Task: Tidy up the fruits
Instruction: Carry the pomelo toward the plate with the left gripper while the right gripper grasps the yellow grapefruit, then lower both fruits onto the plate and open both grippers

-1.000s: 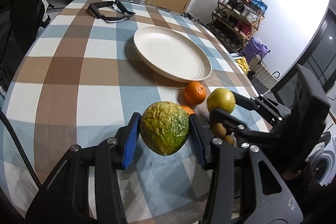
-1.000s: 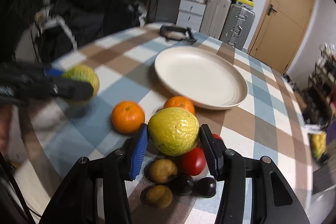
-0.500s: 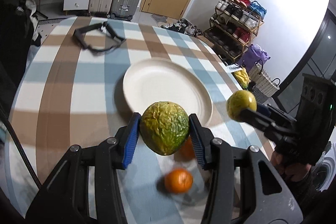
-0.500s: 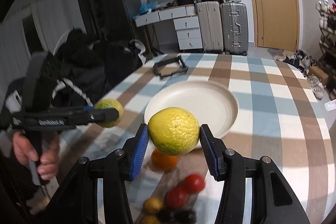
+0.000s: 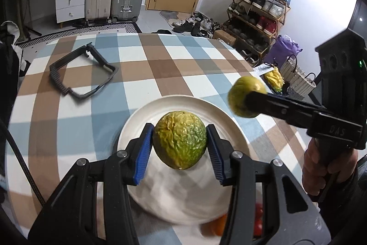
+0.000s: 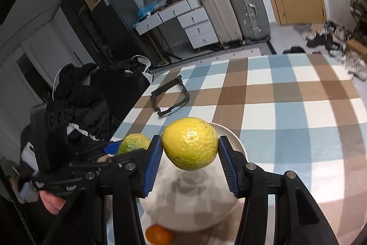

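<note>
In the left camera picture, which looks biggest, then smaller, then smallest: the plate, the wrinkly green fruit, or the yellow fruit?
1. Plate, biggest.
2. Wrinkly green fruit, in the left hand-held gripper.
3. Yellow fruit, in the right hand-held gripper.
The green fruit sits nearer the camera, so their true order is unsure.

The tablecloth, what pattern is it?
The tablecloth has blue, brown and white checks, clearest in the left wrist view.
</note>
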{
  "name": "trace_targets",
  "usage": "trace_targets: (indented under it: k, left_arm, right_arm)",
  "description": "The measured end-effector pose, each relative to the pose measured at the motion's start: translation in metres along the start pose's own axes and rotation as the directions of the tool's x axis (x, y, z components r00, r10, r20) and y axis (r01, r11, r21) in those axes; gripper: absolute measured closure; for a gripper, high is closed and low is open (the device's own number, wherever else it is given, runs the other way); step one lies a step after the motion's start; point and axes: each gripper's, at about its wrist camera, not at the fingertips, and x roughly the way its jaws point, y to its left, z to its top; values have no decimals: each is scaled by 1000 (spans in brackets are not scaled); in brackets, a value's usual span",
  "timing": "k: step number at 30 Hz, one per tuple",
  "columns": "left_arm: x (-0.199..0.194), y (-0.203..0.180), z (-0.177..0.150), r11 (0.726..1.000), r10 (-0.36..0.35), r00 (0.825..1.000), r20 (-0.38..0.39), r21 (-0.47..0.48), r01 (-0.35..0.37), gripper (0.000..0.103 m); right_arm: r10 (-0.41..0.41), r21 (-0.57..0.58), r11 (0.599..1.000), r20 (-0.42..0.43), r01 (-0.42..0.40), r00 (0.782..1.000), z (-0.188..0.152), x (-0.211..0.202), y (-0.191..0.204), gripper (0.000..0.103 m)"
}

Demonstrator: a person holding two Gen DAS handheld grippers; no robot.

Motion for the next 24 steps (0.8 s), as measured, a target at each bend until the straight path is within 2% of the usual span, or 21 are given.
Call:
trace_targets:
  k: [8,19,24]
  left_arm:
    - [49,15,4,1000,0,999,-48,-11,-1,60]
    - [81,25,4,1000,0,997,-79,-1,0,60]
    - [88,30,7,999,12,995,-95,-33,-15,60]
  right_arm:
    - [47,56,998,-95,-42,994,10,55,-24,52]
    - [29,38,999,-175,-23,984,7,93,-28,52]
    - [-1,43,999,-173,8,985,7,97,-28,50]
